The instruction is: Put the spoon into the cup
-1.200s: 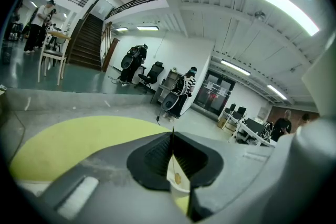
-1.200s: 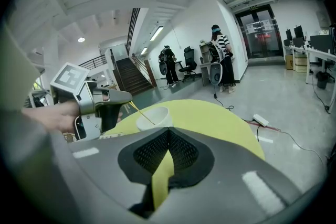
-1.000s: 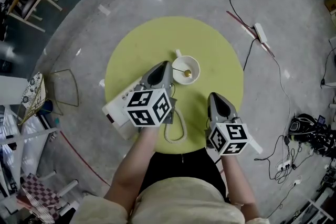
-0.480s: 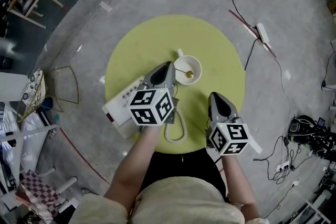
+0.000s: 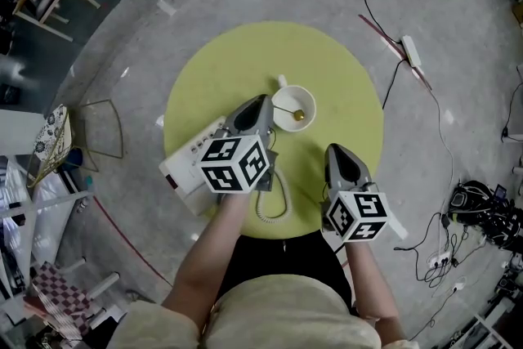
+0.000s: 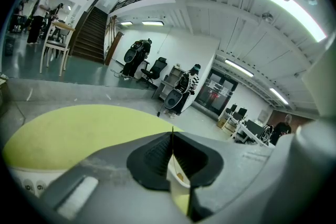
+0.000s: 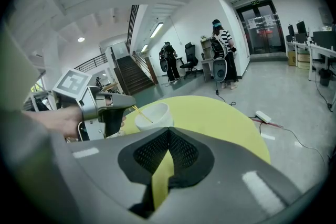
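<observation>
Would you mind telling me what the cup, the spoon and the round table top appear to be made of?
The cup: probably glazed ceramic, plain white and smooth. The spoon: likely metal, gold-toned with a shiny bowl and thin handle. The table top: unclear; matte yellow-green, perhaps painted or fabric-covered.

Grey concrete floor (image 5: 458,4), dark staircase (image 6: 88,34), ceiling striplights (image 6: 286,2).

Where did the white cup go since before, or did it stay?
No. The cup sits in the same spot on the round green table as before; the whole picture merely slid slightly sideways, cup and table together.
</observation>
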Available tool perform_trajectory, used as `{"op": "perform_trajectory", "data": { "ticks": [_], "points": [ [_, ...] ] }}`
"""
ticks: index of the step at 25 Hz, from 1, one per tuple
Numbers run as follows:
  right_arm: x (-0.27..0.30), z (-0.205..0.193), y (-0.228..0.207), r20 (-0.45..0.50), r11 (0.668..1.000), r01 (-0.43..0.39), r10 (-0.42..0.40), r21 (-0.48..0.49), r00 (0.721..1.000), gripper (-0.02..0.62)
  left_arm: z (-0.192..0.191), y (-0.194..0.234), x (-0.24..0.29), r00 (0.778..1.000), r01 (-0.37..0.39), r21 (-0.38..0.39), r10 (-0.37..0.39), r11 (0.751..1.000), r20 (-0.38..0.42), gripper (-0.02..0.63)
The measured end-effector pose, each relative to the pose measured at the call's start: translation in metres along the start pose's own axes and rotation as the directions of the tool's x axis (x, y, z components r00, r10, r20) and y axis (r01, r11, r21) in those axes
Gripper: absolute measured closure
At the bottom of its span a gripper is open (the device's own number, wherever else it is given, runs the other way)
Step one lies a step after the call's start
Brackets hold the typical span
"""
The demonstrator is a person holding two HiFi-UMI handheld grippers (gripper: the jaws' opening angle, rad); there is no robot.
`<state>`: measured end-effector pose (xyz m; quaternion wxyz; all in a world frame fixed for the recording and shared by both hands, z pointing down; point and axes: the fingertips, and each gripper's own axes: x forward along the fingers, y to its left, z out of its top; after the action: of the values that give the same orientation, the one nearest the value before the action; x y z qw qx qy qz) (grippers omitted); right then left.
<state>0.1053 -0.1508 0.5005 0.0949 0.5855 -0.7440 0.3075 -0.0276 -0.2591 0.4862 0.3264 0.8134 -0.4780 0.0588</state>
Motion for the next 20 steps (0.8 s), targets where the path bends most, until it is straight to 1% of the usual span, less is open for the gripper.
{"op": "perform_trajectory", "data": {
  "ticks": [6, 20],
  "points": [
    [-0.001, -0.001, -0.001, -0.001, 1.0, -0.002, 0.002, 0.003, 1.0, 0.594, -0.005, 0.001, 0.002, 1.0, -0.009, 0.014, 0.009, 1.0, -0.018, 0.592],
    [-0.001, 0.003, -0.002, 0.005, 1.0, -0.003, 0.003, 0.016, 1.0, 0.594, -0.006, 0.011, 0.001, 0.999, -0.03, 0.009, 0.03, 1.0, -0.021, 0.58]
  ]
}}
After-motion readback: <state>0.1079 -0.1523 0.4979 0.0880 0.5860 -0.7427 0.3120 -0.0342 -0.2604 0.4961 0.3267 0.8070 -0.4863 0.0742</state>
